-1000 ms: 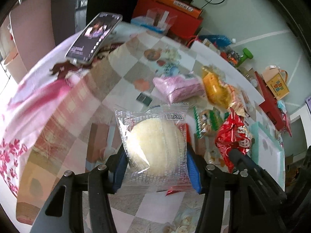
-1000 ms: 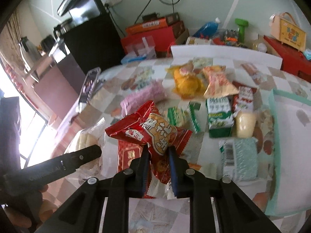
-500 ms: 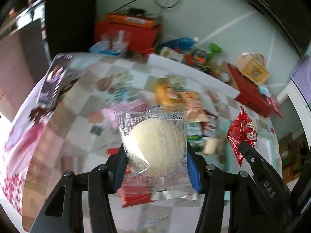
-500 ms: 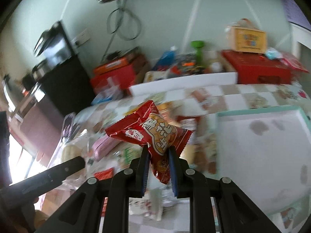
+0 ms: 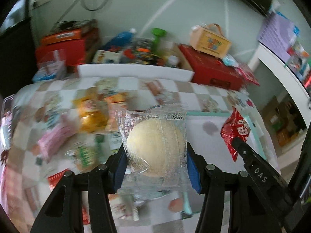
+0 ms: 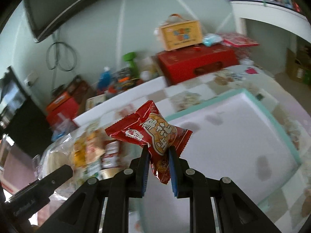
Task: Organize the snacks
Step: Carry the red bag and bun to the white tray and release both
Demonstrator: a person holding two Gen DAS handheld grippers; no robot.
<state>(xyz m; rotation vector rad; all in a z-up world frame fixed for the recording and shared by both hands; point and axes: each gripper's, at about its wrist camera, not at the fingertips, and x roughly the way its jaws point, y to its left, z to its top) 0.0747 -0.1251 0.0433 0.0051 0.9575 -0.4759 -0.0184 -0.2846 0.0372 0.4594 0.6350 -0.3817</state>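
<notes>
My left gripper (image 5: 155,151) is shut on a pale round bun in a clear wrapper (image 5: 155,143), held in the air above the table. My right gripper (image 6: 157,151) is shut on a red snack packet (image 6: 153,134) with a cream label. That packet (image 5: 236,131) and the right gripper's finger show at the right of the left wrist view. A white tray with a teal rim (image 6: 279,130) lies on the table just beyond and to the right of the red packet. The wrapped bun (image 6: 52,159) appears blurred at the left of the right wrist view.
Several loose snacks lie blurred on the checked tablecloth (image 5: 194,91): orange bags (image 5: 91,114), a pink packet (image 5: 54,137), green-and-white packs (image 5: 85,155). Beyond the table's far edge stand red boxes (image 6: 196,62), a small yellow carry box (image 6: 180,33), bottles and clutter.
Both grippers have swung to the right with their snacks still held, away from the phone side of the table. The white tray now fills the right wrist view.
</notes>
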